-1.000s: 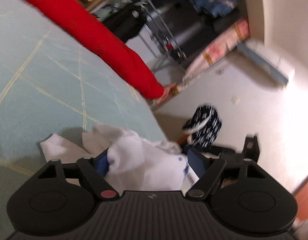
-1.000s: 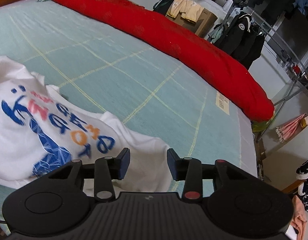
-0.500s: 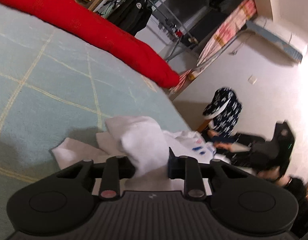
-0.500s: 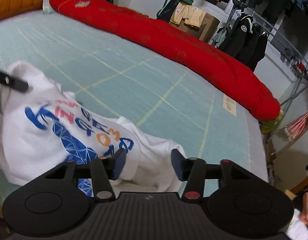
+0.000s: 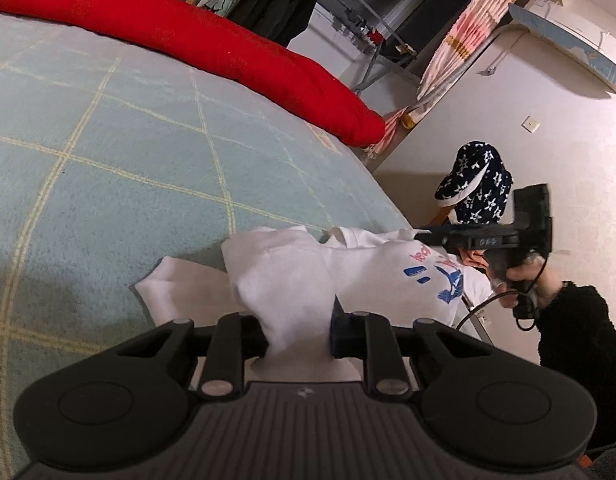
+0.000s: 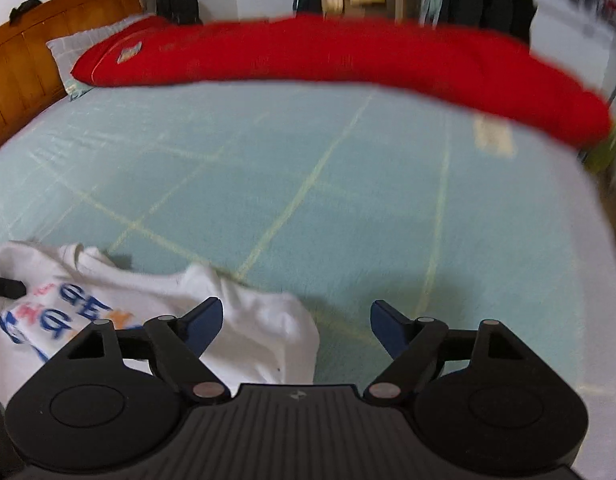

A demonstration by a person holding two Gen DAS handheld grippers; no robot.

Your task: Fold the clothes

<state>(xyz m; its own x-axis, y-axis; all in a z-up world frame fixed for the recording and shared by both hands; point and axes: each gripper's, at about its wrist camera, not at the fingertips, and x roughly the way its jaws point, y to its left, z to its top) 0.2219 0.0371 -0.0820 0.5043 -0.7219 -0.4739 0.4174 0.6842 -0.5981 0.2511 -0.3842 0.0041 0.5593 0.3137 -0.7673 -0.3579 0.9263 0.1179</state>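
A: White cotton, bunched: the left tool (image 5: 298,334) is clamped on a fold of the white T-shirt (image 5: 348,276), which lies crumpled at the near edge of the bed (image 5: 120,184), at about 6 o'clock in both wrist views.

B: And the right tool (image 6: 296,322)?

A: Its jaws are spreading, with nothing between them; the shirt's hem sits under its left finger only, at about 8 o'clock.

B: How should the step go?

A: I'd keep the left pinch firm, take a matching edge with the right tool, then draw the cloth flat before folding, so no single layer slips out.

B: What can't you make out?

A: The right wrist view is smeared by motion. The printed lettering is half hidden in folds, and I can't tell which part of the shirt the left tool holds. The person's hand (image 5: 526,280), at 3 o'clock, shows only in part.
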